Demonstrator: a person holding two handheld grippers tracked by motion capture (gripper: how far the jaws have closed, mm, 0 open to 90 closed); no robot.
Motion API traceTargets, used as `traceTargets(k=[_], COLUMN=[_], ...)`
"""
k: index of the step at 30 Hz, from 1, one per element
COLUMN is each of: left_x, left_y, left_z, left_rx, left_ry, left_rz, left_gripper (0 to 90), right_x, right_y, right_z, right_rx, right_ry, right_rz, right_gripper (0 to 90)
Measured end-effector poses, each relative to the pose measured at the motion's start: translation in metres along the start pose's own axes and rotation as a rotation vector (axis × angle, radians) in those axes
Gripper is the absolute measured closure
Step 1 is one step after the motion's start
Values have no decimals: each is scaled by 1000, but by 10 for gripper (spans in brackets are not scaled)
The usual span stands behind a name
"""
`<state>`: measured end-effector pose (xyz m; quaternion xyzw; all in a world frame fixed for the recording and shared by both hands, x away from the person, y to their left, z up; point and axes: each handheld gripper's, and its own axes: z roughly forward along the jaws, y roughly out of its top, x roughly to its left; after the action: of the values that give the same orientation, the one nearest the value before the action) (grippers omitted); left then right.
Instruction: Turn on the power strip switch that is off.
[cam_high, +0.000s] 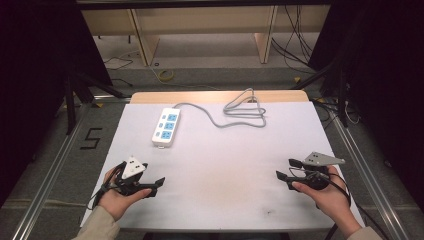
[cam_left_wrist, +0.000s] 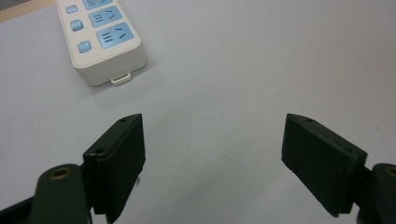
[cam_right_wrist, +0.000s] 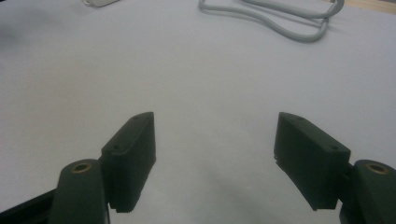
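Nearest the camera, the left gripper (cam_high: 152, 186) and right gripper (cam_high: 289, 170) hover low over the near part of the white bench (cam_high: 220, 165), well apart, each with fingers released and nothing between them. Bare white surface spreads between the two and ahead of both. The power strip (cam_high: 166, 127) lies toward the far left, ahead of the left gripper; its grey cable (cam_high: 240, 114) loops near the far edge.

My left gripper view crops the power strip (cam_left_wrist: 100, 39) at its top edge; cord (cam_right_wrist: 280, 18) cropped likewise.
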<state>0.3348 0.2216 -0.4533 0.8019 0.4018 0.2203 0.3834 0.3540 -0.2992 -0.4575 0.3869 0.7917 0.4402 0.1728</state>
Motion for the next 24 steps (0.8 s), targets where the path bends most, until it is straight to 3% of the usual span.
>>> traceTargets(k=[8, 9, 10, 11, 12, 13, 15, 17, 22, 24], left_x=[1, 2, 3, 4, 5, 6, 7, 9, 9, 8], left_y=[1, 1, 2, 3, 4, 5, 7, 10, 14, 16], left_z=[-2, -3, -3, -3, -3, -3, -3, -3, -1, -1], left_rx=[-12, -13, -16, -16, -17, -10, -5, -9, -18, -13], left_ry=[14, 22, 35, 42, 54, 66, 85, 99, 73, 74], left_rz=[4, 7, 7, 12, 17, 23, 28, 23, -5, 4], left_gripper=[274, 357, 357, 449, 630, 700, 752, 868, 896, 896], right_x=[3, 4, 4, 4, 4, 4, 4, 4, 5, 6], right_y=[0, 1, 1, 1, 1, 1, 1, 1, 1, 1], right_z=[-1, -1, -1, -1, 0, 0, 0, 1, 1, 1], right_rx=[-5, -5, -5, -6, -3, -1, -1, -1, -4, -5], right_ry=[-2, -1, -1, 0, 1, 2, 2, 3, 7, 8], right_rz=[-10, -13, -13, -13, -14, -14, -15, -15, -15, -16], right_gripper=[301, 303, 303, 303, 302, 303, 303, 302, 302, 303])
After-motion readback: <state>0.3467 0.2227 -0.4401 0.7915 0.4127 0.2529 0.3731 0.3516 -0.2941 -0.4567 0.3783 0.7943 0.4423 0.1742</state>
